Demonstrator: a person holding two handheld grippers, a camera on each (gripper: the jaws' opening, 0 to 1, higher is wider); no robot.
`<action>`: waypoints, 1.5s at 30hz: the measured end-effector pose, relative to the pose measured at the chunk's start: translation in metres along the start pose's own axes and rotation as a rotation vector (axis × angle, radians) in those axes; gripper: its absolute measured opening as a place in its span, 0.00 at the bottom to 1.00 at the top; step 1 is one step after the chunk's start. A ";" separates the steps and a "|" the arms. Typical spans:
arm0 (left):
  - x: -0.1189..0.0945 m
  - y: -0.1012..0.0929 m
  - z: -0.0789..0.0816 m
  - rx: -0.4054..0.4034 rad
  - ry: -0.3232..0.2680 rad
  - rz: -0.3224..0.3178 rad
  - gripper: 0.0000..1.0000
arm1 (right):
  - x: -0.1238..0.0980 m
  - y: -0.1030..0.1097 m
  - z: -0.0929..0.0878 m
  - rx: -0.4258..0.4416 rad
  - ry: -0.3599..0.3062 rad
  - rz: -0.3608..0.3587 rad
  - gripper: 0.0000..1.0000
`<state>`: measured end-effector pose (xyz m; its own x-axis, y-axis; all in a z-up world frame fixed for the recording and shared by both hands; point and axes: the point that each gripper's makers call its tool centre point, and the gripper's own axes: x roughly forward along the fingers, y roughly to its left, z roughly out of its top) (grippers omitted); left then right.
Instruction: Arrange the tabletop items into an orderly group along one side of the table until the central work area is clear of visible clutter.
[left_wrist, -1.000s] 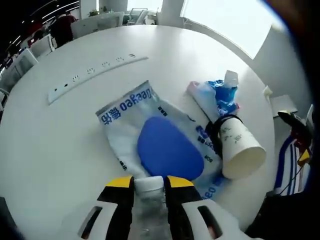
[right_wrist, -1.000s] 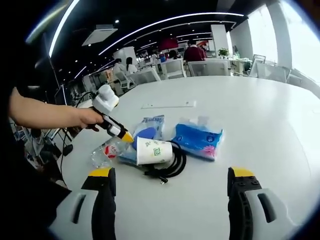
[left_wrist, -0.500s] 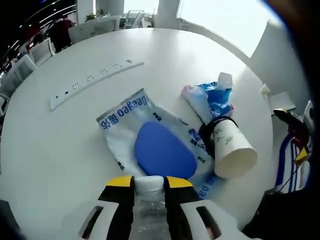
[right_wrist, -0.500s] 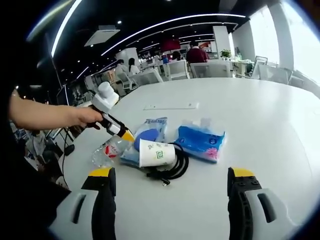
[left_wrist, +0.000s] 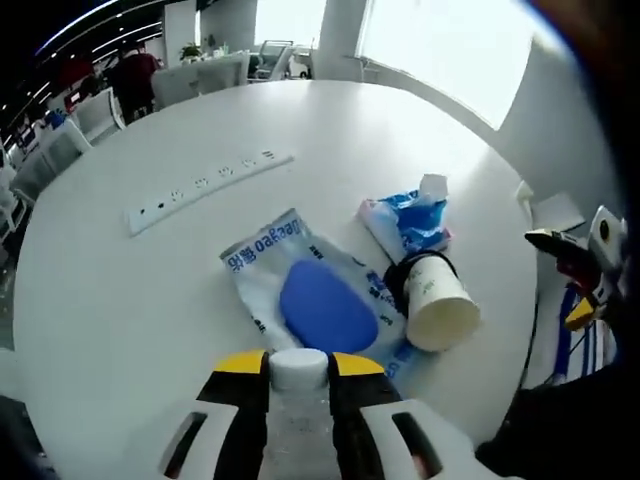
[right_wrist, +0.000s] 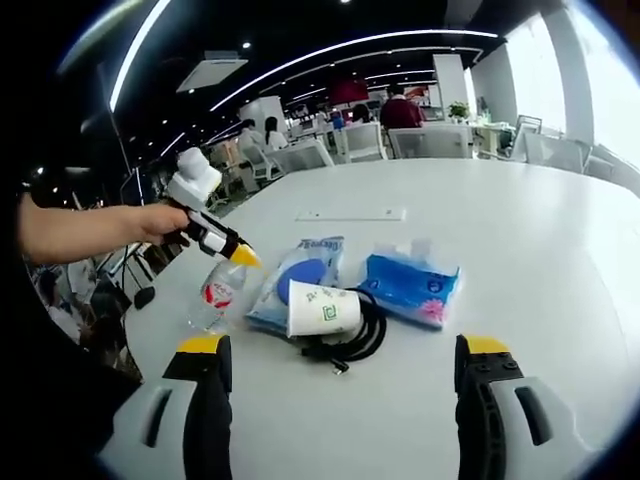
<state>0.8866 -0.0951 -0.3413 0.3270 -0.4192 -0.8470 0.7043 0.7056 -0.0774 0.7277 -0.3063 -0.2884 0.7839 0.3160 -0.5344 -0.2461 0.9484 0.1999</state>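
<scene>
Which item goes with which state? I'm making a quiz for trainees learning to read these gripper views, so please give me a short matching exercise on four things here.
Things:
1. water bottle
2. paper cup
3. black cable
4. tissue pack

States:
A. coiled on the table behind the cup
B. blue, lying flat, a tissue sticking up
C. lying on its side, mouth toward the camera in the left gripper view
D. clamped by its neck in the left gripper

Pairs: 1-D, 2-C, 3-A, 4-B
</scene>
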 end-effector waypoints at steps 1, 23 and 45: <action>-0.005 0.000 0.001 0.005 -0.010 0.003 0.20 | 0.000 0.000 0.000 -0.001 0.000 0.001 0.89; -0.085 0.001 -0.018 -0.003 -0.151 0.049 0.19 | 0.003 0.019 0.006 -0.028 -0.019 0.036 0.89; -0.141 -0.006 -0.062 -0.035 -0.231 0.096 0.19 | 0.001 0.036 0.011 -0.061 -0.036 0.058 0.90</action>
<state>0.7973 -0.0043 -0.2544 0.5292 -0.4658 -0.7092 0.6423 0.7661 -0.0239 0.7260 -0.2717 -0.2731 0.7872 0.3708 -0.4928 -0.3257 0.9285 0.1784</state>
